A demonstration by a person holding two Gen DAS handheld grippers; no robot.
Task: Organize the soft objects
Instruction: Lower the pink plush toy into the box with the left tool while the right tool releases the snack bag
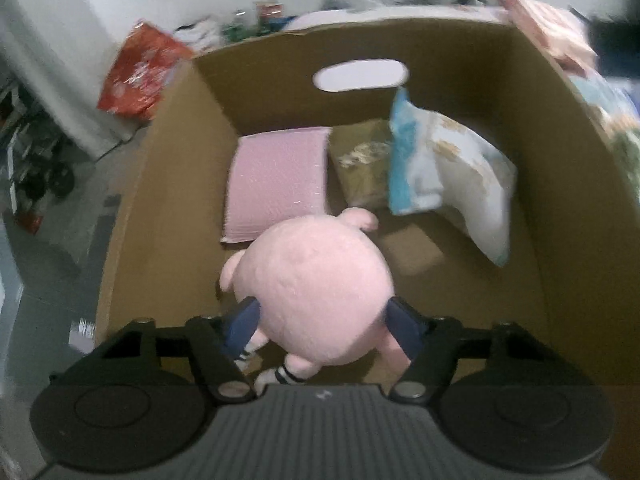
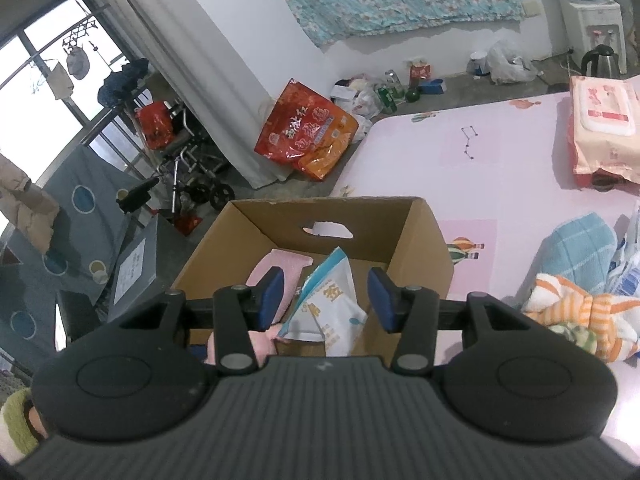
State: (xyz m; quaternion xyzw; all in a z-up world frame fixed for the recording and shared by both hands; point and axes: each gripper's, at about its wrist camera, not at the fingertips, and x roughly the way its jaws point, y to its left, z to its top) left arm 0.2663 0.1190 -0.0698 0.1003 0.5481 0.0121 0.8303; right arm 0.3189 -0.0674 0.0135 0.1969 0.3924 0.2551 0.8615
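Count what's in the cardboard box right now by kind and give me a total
Plush toys: 1, the pink plush, between the left gripper's jaws over the box floor
Pink pads: 1, the pad lying flat
Snack bags: 2, the blue-white bag and the olive bag behind it
Total: 4

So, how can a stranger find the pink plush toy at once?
Look into the open cardboard box. The pink plush toy is at its near end, between the left gripper's blue fingers. Unlike the flat packets beside it, it is round and fuzzy.
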